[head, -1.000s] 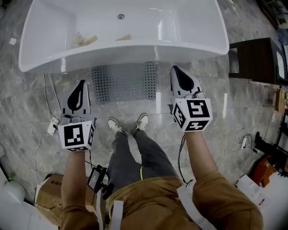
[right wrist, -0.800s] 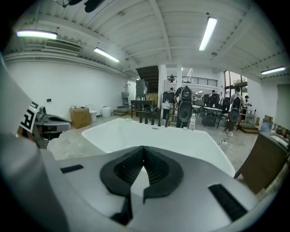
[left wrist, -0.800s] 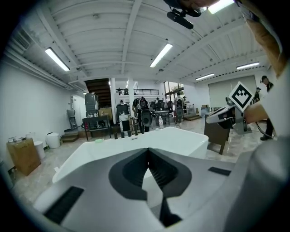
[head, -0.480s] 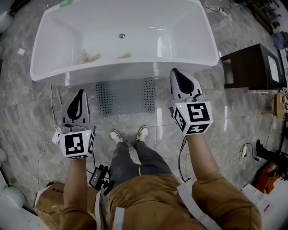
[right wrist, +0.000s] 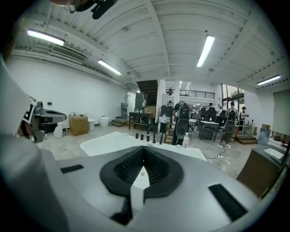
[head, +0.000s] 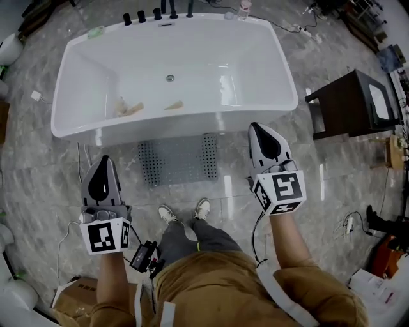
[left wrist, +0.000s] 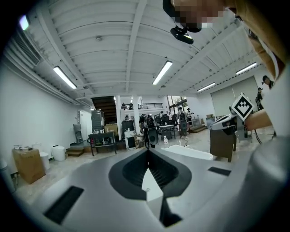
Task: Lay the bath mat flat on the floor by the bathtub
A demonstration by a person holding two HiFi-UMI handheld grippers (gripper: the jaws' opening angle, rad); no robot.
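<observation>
The grey perforated bath mat (head: 177, 159) lies flat on the marble floor against the near side of the white bathtub (head: 281, 76). My left gripper (head: 103, 160) hangs shut and empty to the left of the mat, well above the floor. On the mat's right my right gripper (head: 259, 127) is held up, also shut with nothing in it. In the left gripper view the jaws (left wrist: 147, 152) meet, with the bathtub (left wrist: 192, 152) just beyond. The right gripper view shows closed jaws (right wrist: 144, 150) and the bathtub (right wrist: 113, 139) behind them.
A dark wooden side table (head: 348, 102) stands right of the tub. Taps (head: 156, 14) line the tub's far rim, and small objects (head: 131, 108) lie inside. The person's feet (head: 185, 211) stand just before the mat. A cardboard box (head: 70, 290) and cables (head: 67, 230) lie at lower left.
Both grippers have drawn back and up from the mat, the left one more so. The head view has lifted and takes in the whole tub. The mat has stayed put.
</observation>
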